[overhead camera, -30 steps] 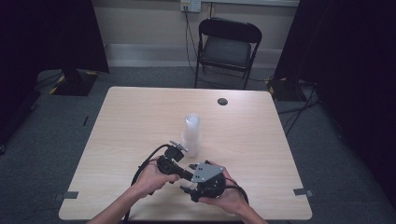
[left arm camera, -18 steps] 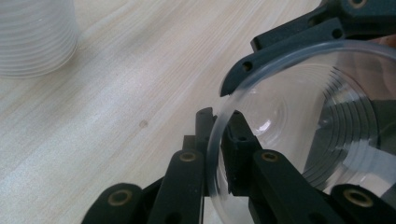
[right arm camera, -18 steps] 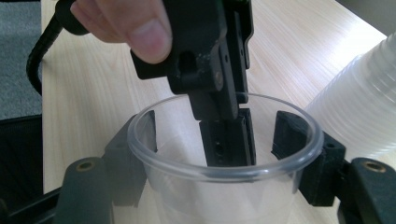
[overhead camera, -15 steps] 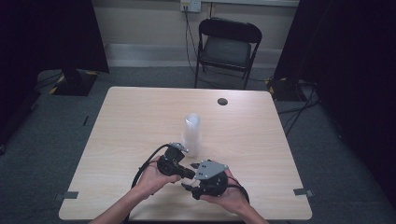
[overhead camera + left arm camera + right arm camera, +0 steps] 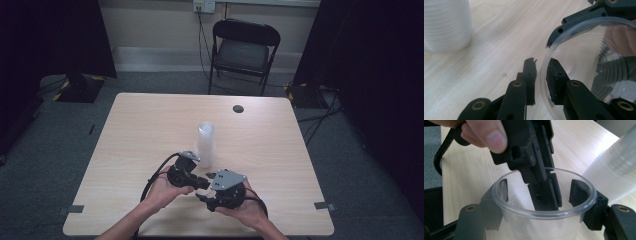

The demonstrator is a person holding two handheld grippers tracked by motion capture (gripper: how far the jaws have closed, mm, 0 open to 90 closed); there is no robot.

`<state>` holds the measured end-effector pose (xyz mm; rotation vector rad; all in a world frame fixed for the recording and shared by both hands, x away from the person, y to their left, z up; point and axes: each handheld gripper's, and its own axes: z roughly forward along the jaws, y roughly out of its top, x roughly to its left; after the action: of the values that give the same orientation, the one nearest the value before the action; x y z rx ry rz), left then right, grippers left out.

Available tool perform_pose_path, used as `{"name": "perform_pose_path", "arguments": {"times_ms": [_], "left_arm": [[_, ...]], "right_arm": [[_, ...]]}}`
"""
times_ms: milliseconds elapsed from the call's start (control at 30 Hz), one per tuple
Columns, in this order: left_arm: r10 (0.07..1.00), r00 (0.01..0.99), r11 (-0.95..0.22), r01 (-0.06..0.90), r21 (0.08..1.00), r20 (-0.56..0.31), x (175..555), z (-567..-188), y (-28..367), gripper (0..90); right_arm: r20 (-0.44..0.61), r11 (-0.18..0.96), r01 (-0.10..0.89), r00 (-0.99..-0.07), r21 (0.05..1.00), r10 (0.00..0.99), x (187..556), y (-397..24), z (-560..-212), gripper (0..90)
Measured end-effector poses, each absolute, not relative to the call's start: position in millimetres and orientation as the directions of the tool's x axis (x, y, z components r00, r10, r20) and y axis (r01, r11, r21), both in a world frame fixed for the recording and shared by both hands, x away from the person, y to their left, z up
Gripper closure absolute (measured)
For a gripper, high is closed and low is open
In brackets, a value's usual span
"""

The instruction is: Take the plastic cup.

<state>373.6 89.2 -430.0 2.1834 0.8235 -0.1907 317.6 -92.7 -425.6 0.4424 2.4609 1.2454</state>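
**High view.** Pale wooden bench [image 5: 125, 150]. At its centre stands an upright stack of cups [image 5: 204, 142], clear plastic. A small dark round thing [image 5: 238, 108] lies near the far edge, and a folding chair [image 5: 243, 50] stands beyond. Near the front edge, the left hand-held gripper [image 5: 202, 182] and right hand-held gripper [image 5: 206, 190] meet tip to tip, just in front of the stack.

**Left gripper view.** A single cup [image 5: 584, 62], clear, lies mouth-on to the camera and off the bench. Its rim passes between the left jaws. These stand apart, have just been opening, and no longer pinch the wall. The stack is to the upper left, well clear.

**Right gripper view.** The right jaws sit on the outside of the single cup, one pad on each side below the rim. They have just been closing and are clamped on it. One left jaw hangs inside the mouth and a thumb [image 5: 487, 135] shows above.

**Step in hand (judged).** Handover of one cup, with the left letting go and the right taking over.

**Next move (judged).** Draw the left jaws straight out of the rim without snagging it. Keep the right grip light, since the thin wall may buckle. Then set the cup down apart from the stack.
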Motion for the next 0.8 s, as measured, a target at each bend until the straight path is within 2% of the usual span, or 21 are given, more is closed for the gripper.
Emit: {"name": "perform_pose_path", "arguments": {"times_ms": [367,467,567,667,800], "left_arm": [[0.535,0.774,-0.450,0.600,0.661,-0.338,373.1,-431.2,88.7,63.4],[0.557,0.775,-0.447,0.584,0.678,-0.300,372.7,-431.1,88.7,57.0],[0.563,0.806,-0.490,0.504,0.711,-0.183,370.2,-428.9,88.3,49.9],[0.568,0.813,-0.492,0.457,0.741,-0.125,367.6,-427.3,86.4,48.1],[0.589,0.797,-0.474,0.472,0.743,-0.131,368.2,-423.8,87.5,42.5]], "right_arm": [[-0.153,0.550,0.143,-0.877,0.823,0.456,321.0,-96.3,-423.6,31.2],[-0.157,0.552,0.143,-0.874,0.822,0.460,321.2,-96.3,-423.5,31.3],[-0.168,0.560,0.143,-0.869,0.816,0.466,321.0,-95.3,-424.0,31.4],[-0.177,0.562,0.141,-0.863,0.815,0.473,321.2,-95.4,-423.9,31.5],[-0.170,0.549,0.147,-0.858,0.822,0.485,321.8,-97.6,-422.2,31.6]]}}
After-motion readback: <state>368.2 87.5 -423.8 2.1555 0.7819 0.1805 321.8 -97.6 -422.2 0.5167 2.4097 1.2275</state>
